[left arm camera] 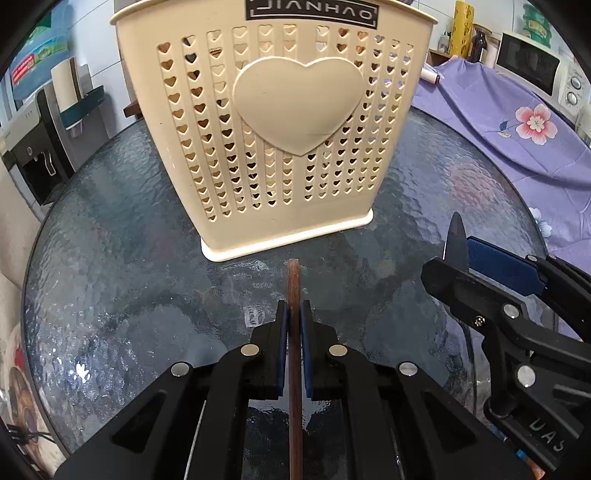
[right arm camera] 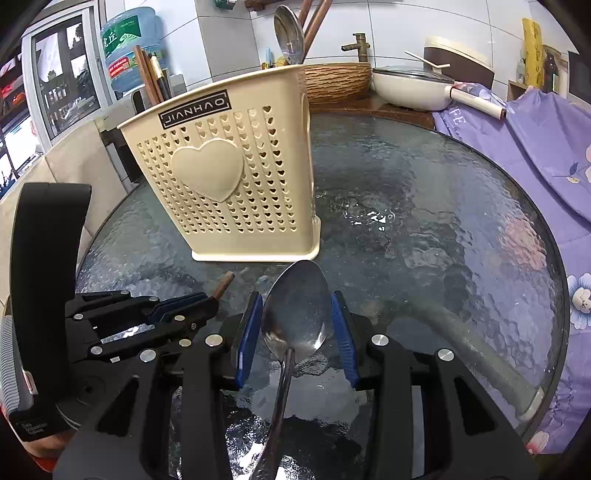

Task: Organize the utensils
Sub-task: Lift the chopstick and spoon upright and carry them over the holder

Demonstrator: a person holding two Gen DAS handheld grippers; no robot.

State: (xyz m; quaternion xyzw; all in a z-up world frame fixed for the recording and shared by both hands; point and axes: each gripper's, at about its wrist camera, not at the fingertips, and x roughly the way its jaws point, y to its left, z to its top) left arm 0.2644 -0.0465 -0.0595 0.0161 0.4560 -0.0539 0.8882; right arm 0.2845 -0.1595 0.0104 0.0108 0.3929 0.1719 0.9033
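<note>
A cream utensil holder (left arm camera: 273,133) with heart-shaped holes stands upright on the glass table; it also shows in the right wrist view (right arm camera: 229,184) with chopsticks (right arm camera: 151,77) and a metal spoon (right arm camera: 290,35) standing in it. My left gripper (left arm camera: 294,314) is shut on a brown chopstick (left arm camera: 294,291), just in front of the holder's base. My right gripper (right arm camera: 295,314) is shut on the bowl of a metal spoon (right arm camera: 295,306), to the right of the left gripper (right arm camera: 207,295). The right gripper (left arm camera: 458,266) and the spoon tip (left arm camera: 456,236) show in the left wrist view.
The round textured glass table (right arm camera: 443,221) carries the holder. A purple flowered cloth (left arm camera: 498,122) lies to the right. A water bottle (right arm camera: 125,51), a basket (right arm camera: 340,81) and a white pan (right arm camera: 410,86) stand behind. A microwave (left arm camera: 535,70) is at far right.
</note>
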